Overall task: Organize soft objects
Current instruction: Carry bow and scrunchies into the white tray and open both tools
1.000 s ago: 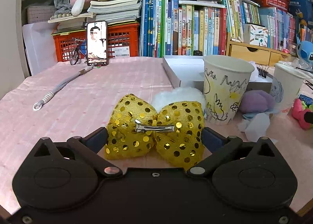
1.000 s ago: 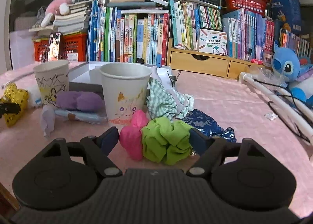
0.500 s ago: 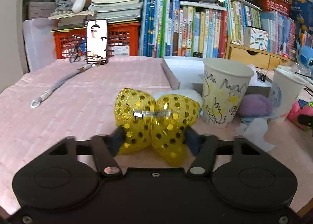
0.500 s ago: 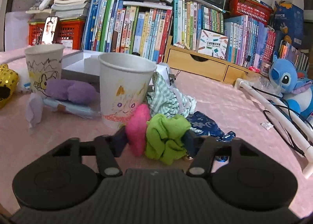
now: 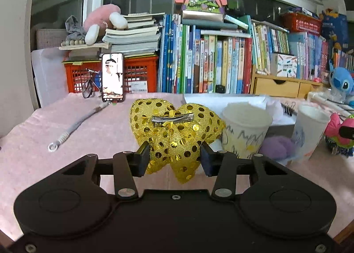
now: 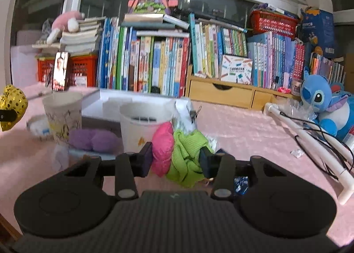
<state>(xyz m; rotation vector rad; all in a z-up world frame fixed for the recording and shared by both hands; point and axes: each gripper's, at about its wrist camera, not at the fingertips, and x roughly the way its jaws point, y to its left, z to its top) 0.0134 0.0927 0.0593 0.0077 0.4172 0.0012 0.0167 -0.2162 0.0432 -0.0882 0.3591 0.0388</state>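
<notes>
My left gripper (image 5: pixel 174 158) is closing on the gold bow (image 5: pixel 177 133), which sits squeezed between its jaws just left of the yellow-drawn cup (image 5: pixel 245 131). My right gripper (image 6: pixel 176 159) is closing on the pink and green scrunchie (image 6: pixel 177 153), right of that cup, in front of the other cup (image 6: pixel 143 127). To do this well, I squeeze gently, lift both clear of the pink worktop (image 5: pixel 44 142), and keep away from the cups.

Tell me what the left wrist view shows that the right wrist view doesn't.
Left wrist only: the grey lanyard on the pink cloth, and the silver clip on the gold sequin bow that the closing left gripper squeezes.

Right wrist only: the right gripper closing on the pink and green scrunchie.

Both: the doodled paper cup, the purple plush.
</notes>
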